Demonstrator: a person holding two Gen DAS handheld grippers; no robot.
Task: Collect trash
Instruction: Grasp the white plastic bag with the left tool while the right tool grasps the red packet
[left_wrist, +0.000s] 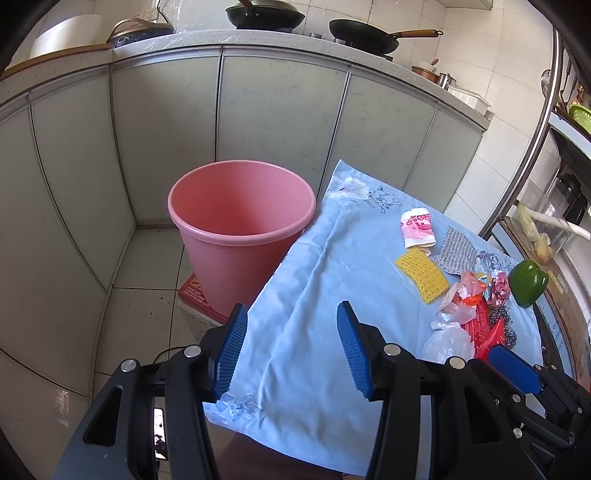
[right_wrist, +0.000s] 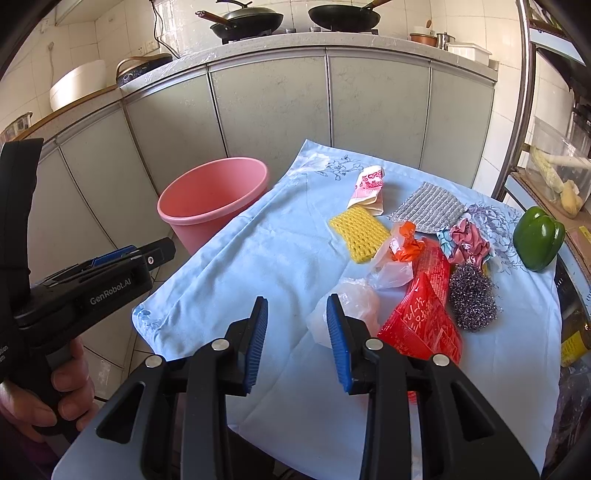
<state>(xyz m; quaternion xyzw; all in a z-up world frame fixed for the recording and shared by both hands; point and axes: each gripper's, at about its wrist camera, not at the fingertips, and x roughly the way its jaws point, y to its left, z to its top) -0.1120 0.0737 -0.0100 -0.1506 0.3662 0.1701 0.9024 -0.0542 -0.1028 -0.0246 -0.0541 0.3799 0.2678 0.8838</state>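
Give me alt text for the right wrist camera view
The open, empty right gripper hovers above a light blue cloth strewn with wrappers, a yellow foam net, a steel scourer and a green pepper. A pink bucket stands beyond.

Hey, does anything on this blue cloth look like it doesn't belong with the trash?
Yes: a whole green bell pepper sits at the cloth's right edge beside crumpled wrappers and a steel wool scrubber. It looks fresh and intact, unlike the litter.

The pink bucket (left_wrist: 242, 218) looked smooth matt plastic; the pale blue cloth (right_wrist: 258, 258) was soft and creased, the red wrapper (right_wrist: 424, 314) glossy, the scourer (right_wrist: 472, 299) wiry metal, the yellow net (right_wrist: 358, 232) foamy, the green pepper (right_wrist: 539, 238) shiny
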